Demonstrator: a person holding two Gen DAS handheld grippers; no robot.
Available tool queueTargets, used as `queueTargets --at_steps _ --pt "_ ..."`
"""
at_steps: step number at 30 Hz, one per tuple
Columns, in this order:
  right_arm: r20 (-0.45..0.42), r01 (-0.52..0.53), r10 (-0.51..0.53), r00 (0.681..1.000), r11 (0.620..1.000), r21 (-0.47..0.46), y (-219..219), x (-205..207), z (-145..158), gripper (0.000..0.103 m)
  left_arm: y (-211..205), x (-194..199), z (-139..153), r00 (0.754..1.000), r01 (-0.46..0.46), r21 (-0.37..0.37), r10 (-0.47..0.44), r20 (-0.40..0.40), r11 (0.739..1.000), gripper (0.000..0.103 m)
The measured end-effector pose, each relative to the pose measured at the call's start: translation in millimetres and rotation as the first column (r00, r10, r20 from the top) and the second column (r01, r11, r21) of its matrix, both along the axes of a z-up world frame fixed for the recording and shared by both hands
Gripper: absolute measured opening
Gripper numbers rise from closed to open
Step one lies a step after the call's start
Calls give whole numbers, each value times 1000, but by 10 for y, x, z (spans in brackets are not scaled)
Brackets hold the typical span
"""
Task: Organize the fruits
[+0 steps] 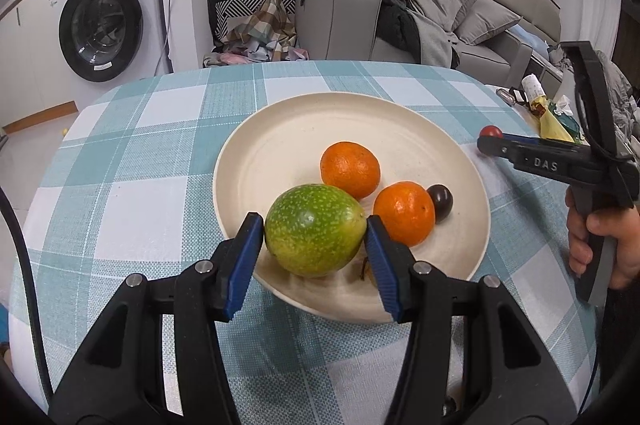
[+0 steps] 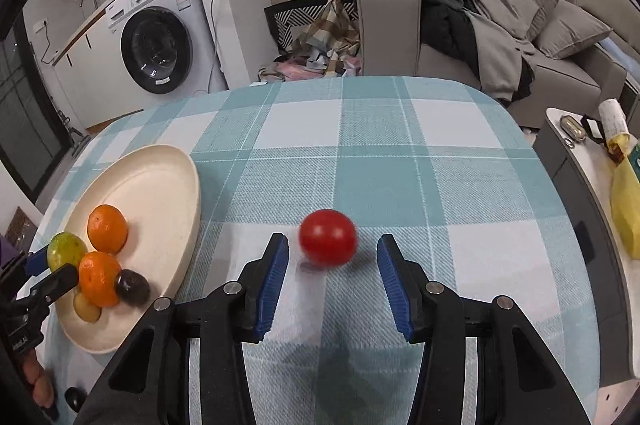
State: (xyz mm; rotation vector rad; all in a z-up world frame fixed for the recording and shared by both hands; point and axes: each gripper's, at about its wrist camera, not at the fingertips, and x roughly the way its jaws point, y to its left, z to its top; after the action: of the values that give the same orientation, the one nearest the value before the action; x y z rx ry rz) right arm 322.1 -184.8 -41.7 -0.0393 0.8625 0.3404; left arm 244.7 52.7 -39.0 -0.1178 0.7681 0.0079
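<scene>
A: Left wrist view: the left gripper (image 1: 315,229) clasps the green fruit (image 1: 315,229) over the plate (image 1: 280,141) at its 6 o'clock edge, beside two oranges (image 1: 350,169). Step?

B: Right wrist view: the right gripper (image 2: 333,259), released, brackets the red tomato (image 2: 327,237) on the desk (image 2: 376,161); closing on it likely comes next. Legible writing: "DAS" on the right gripper.

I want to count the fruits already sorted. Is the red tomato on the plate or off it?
Off. The red tomato lies on the checked tablecloth, apart from the plate, between the open fingers of the right gripper.
</scene>
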Motion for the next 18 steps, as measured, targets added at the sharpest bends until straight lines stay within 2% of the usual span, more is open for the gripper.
queueTargets --at_steps 4,8,11,15,18 --pt "-17 -19 19 1000 1000 -2 61 99 -28 31 -1 2 -3 1000 0 -1 0 1 1000 49" --pt "-6 -23 24 1000 999 22 40 88 -3 31 -16 -9 5 1000 2 7 -2 0 1000 51" --pt "11 -27 26 1000 997 69 9 10 46 31 -60 -38 10 1000 15 16 -15 8 1000 61" --pt "51 -116 110 993 984 136 115 -274 151 31 -110 -112 49 999 18 26 -19 27 999 76" --pt "89 -172 159 983 972 160 235 -495 253 31 -99 -158 60 999 12 15 -12 29 1000 80"
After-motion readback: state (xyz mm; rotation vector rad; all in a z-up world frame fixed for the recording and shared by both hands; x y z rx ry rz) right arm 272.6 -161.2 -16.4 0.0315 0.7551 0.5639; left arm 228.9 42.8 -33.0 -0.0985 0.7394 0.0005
